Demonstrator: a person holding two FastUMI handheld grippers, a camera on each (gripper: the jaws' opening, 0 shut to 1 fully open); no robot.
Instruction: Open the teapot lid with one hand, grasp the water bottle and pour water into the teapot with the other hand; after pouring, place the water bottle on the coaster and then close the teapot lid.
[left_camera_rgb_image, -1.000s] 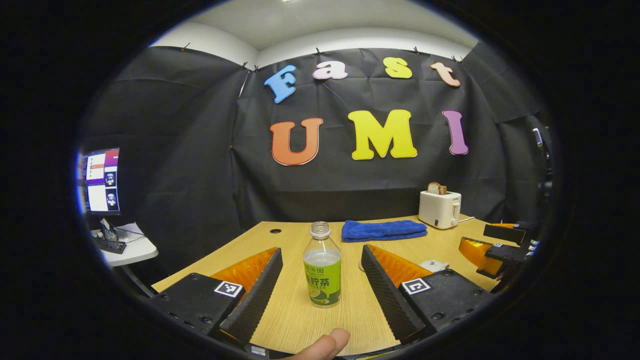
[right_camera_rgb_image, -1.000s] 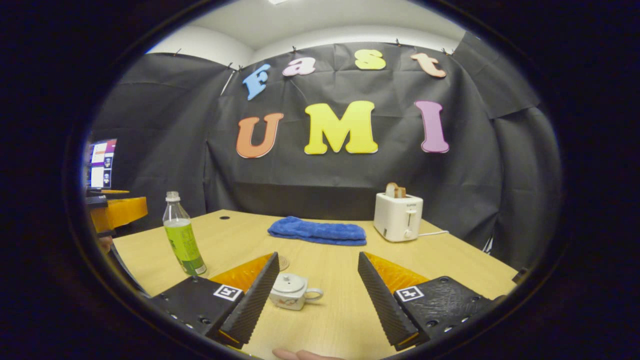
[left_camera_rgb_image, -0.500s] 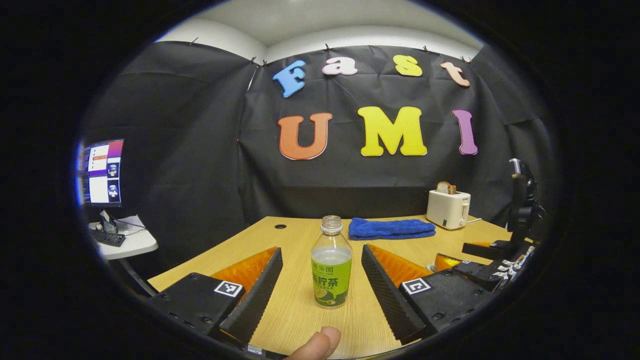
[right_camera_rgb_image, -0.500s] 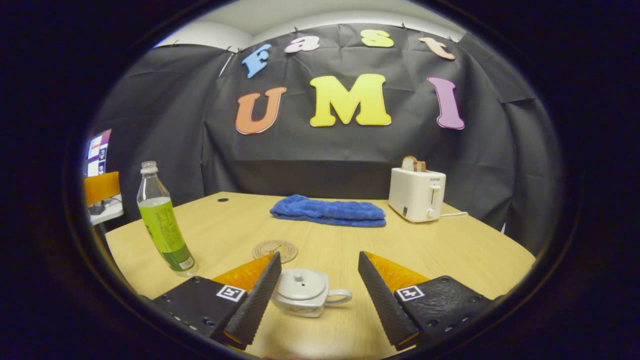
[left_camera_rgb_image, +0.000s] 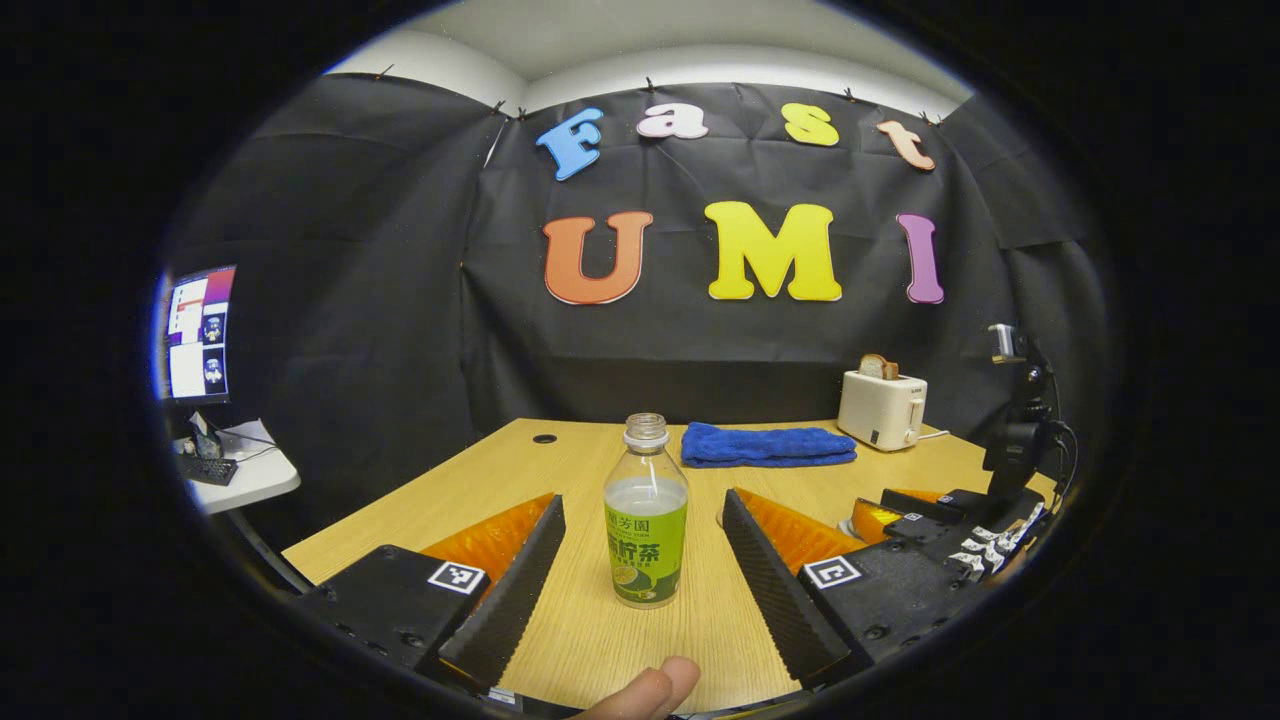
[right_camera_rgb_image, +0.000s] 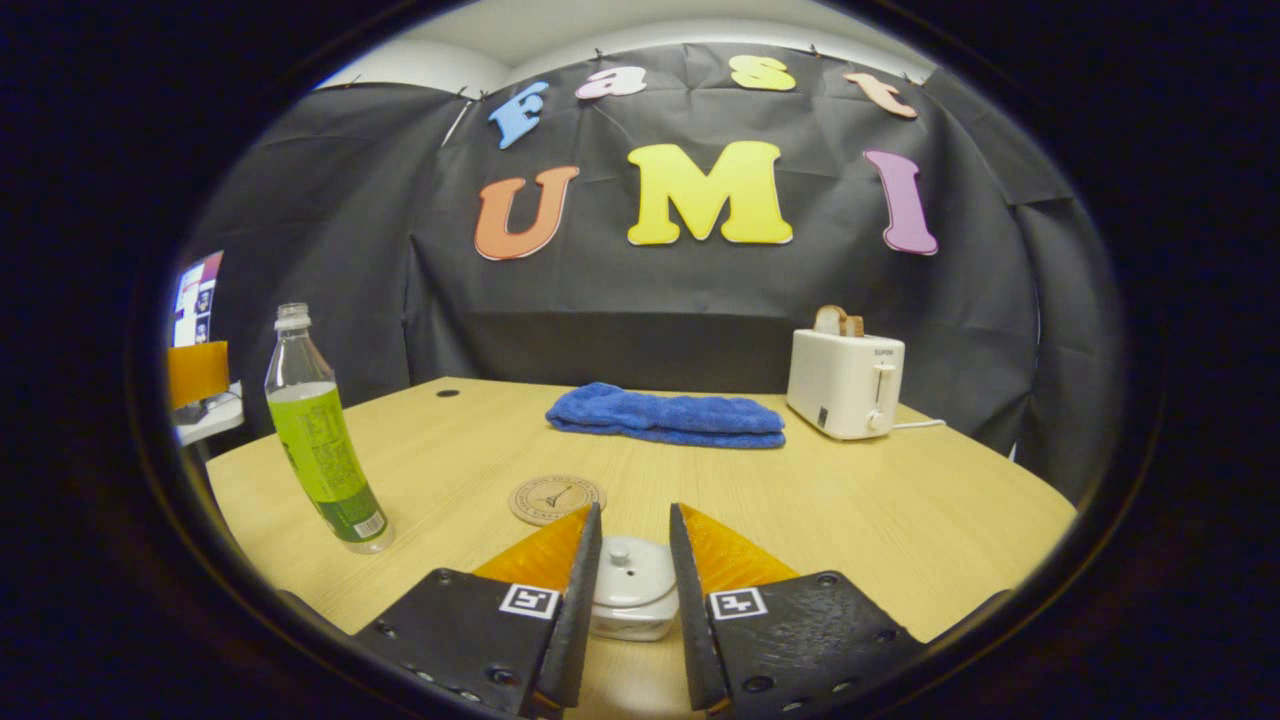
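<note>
**benchwatcher:** which step are you on?

**me:** Lid step. My right tongs (right_camera_rgb_image: 635, 560) are down over the teapot (right_camera_rgb_image: 632, 610), drawn in close on either side of the lid (right_camera_rgb_image: 625, 582) and its little knob. I can't honestly tell if both fingers are pressing yet; it's tight, but there may be a sliver of gap. The lid sits on the pot, so nothing's opened.

**benchwatcher:** and the bottle?

**me:** The water bottle (left_camera_rgb_image: 646, 515) stands upright on the bench (left_camera_rgb_image: 590, 640), cap off, right between my left tongs (left_camera_rgb_image: 640, 560), which are spread wide with clear space on both sides. The coaster (right_camera_rgb_image: 556, 498) lies bare just behind the teapot (the blue towel (right_camera_rgb_image: 668, 415) and toaster (right_camera_rgb_image: 845, 383) sit well back, out of the way).

**benchwatcher:** next?

**me:** I reckon pinch the knob firmly and lift straight up so the pot doesn't drag along. Then close the left pair around the bottle's body, low enough that it won't tip when I tilt to pour.
</note>
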